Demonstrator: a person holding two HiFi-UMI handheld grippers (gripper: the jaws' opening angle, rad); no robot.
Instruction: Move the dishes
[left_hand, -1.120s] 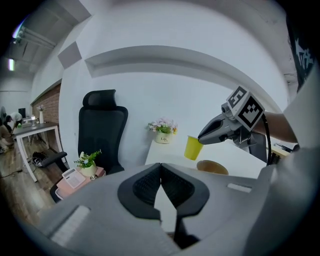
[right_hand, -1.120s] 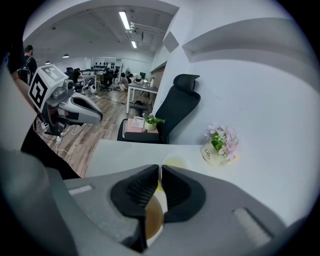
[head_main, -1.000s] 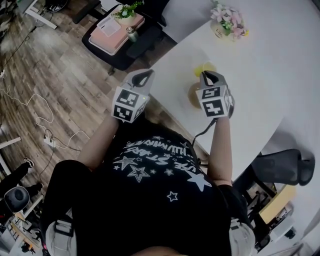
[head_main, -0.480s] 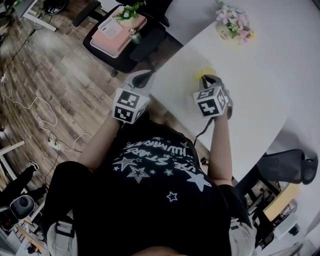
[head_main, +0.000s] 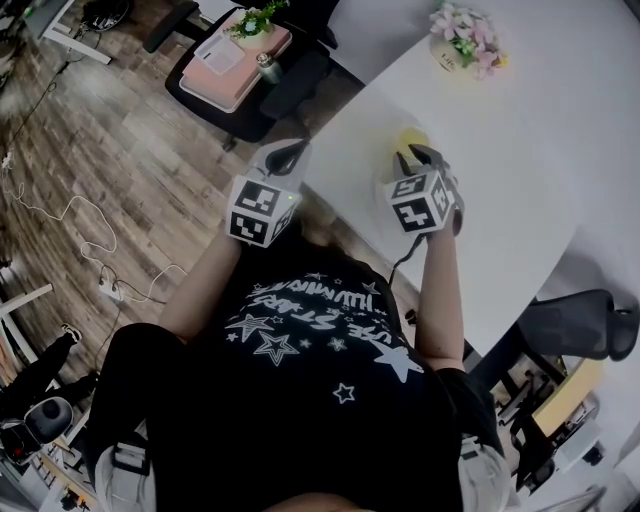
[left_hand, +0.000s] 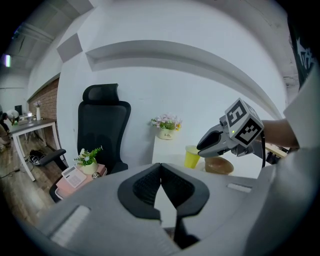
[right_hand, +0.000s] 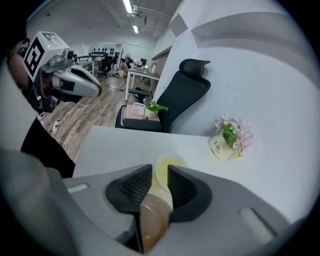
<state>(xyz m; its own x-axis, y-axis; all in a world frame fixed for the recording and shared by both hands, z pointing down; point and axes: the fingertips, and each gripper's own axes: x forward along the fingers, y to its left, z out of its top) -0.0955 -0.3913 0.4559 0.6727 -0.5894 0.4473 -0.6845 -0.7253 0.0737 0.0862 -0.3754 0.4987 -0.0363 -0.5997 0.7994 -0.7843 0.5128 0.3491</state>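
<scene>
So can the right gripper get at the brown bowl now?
Likely yes: the right gripper has just been opening its jaws, the brown bowl shows between them, nothing blocks it.

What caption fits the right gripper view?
Right gripper, jaws just opening, straddles the rim of a round brown bowl before a yellow cup.

L tool (left_hand: 161, 169) shut, R (right_hand: 160, 177) opening round bowl (right_hand: 152, 222)

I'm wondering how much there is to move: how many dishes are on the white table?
2. A yellow cup stands on the white table. A brown bowl sits beside it, nearer the person. The flower pot farther back is no dish; none seems hidden.
</scene>
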